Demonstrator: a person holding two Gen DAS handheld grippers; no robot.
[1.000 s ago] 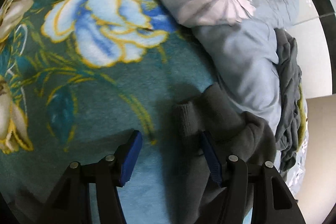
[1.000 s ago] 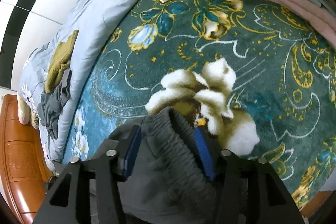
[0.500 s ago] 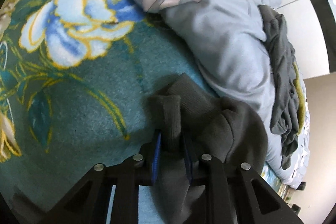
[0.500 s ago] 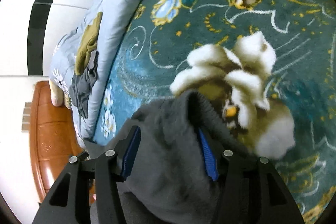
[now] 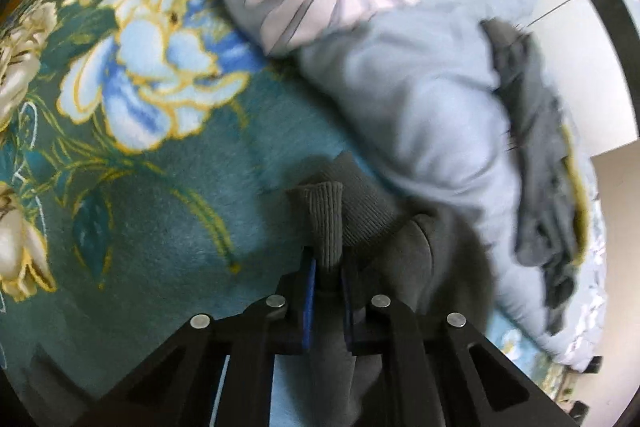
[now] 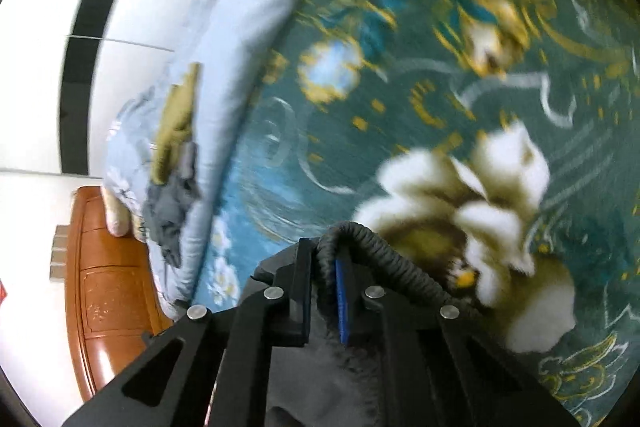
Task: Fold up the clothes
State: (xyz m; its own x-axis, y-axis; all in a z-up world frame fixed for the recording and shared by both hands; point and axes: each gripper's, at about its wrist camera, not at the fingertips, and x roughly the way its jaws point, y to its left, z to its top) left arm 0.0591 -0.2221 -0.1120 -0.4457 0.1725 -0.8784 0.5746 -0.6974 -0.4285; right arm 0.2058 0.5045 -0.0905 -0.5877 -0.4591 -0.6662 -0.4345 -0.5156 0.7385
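Both pairs of jaws are clenched on one dark grey garment (image 5: 436, 251). The left gripper (image 5: 327, 279) pinches a ribbed cuff, which stands up between its blue pads. The right gripper (image 6: 325, 277) clamps a gathered elastic band that curls over to its right. The garment is thick and fleecy, bunched in soft folds over the teal floral blanket (image 5: 168, 195), just beside a pale blue flowered quilt (image 5: 420, 99). Another grey garment (image 5: 536, 163) lies crumpled on that quilt.
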